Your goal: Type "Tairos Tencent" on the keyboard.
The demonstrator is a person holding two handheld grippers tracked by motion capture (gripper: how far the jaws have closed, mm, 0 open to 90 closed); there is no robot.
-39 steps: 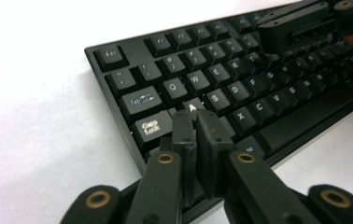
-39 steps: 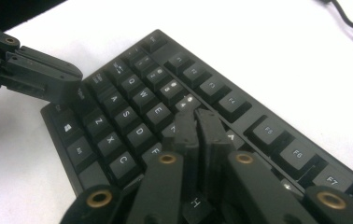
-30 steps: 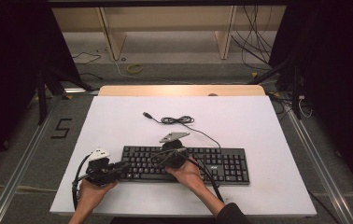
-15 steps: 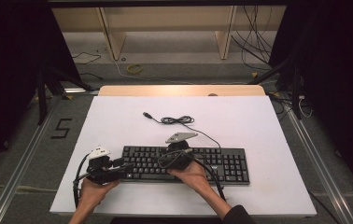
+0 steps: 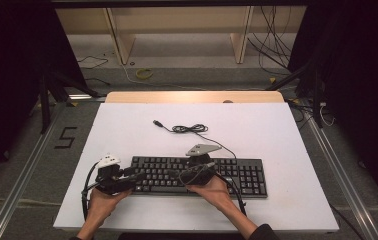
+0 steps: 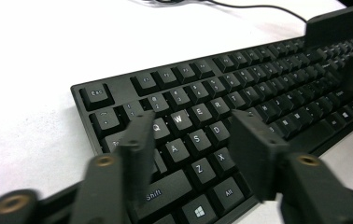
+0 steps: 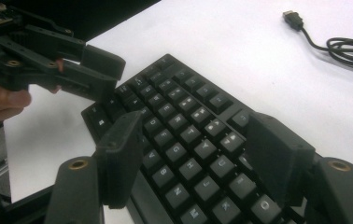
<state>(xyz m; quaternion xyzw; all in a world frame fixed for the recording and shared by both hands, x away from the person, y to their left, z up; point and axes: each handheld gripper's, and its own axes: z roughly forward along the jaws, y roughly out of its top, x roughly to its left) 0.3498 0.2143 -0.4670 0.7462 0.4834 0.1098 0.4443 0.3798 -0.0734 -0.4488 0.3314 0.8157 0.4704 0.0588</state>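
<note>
A black keyboard (image 5: 247,175) lies across the near half of the white table (image 5: 277,130). My left gripper (image 5: 136,176) hovers low over its left end, open over the letter keys (image 6: 198,112); its jaws have just been closing a little, with nothing gripped between them. My right gripper (image 5: 174,175) points left over the middle keys (image 7: 184,107) and is open; its jaws have just been opening and hold nothing. In the right gripper view the left gripper (image 7: 111,74) faces it at the keyboard's far end. The keyboard's cable (image 5: 189,129) lies coiled behind it, ending in a loose USB plug (image 7: 292,17).
A wooden strip (image 5: 192,96) runs along the table's far edge. Shelving legs and loose cables stand on the floor beyond. A metal rail (image 5: 22,175) runs along the floor on the left. Bare white tabletop (image 5: 127,130) lies behind the keyboard.
My right gripper has shifted a little to the right along the keyboard. Both pairs of jaws stand wider than a second ago. The left hand has stayed in place.
</note>
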